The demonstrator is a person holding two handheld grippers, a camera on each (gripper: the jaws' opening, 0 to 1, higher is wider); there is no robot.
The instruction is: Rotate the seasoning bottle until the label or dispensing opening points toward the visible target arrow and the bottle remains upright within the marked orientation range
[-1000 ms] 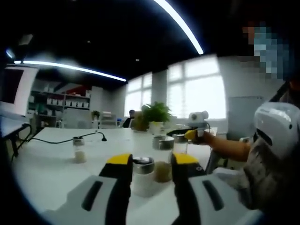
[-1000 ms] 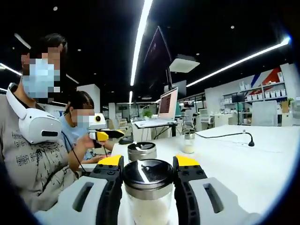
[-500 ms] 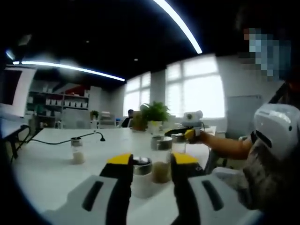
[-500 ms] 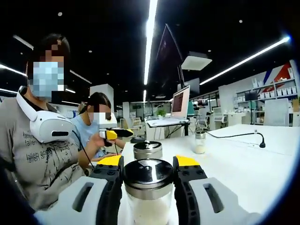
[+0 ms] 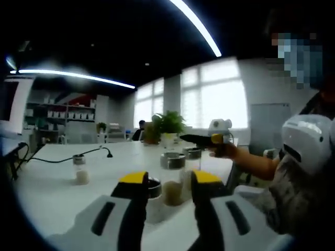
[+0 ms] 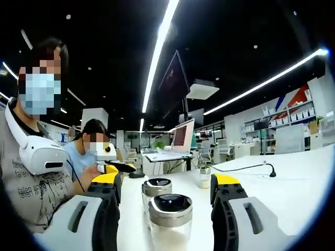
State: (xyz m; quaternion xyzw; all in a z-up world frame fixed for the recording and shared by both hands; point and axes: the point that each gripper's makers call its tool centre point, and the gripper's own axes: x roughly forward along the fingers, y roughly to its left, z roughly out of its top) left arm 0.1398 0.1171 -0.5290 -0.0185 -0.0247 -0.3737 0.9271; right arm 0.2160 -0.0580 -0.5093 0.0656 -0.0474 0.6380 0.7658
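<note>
Three lidded bottles (image 6: 170, 222) on table (image 6: 293, 172)

Overall brightness: dim, dark ceiling in both views; the white counter (image 5: 57, 193) reads pale and evenly lit.
Light sources: long ceiling light strips (image 6: 159, 49) run overhead as bright streaks; large windows (image 5: 217, 102) glow white in the left gripper view.
Glare: windows blown out, no detail behind them; the strips bloom at their edges; small highlight on the metal bottle cap (image 6: 170, 204).
Shadows: soft and faint on the counter.
Blur: the left gripper view is soft throughout, with smeared outlines; the right gripper view is sharper, though the far shelves (image 6: 301, 123) are hazy.
Distortion: strong fisheye; straight strips bow into curves and things stretch near the edges.
</note>
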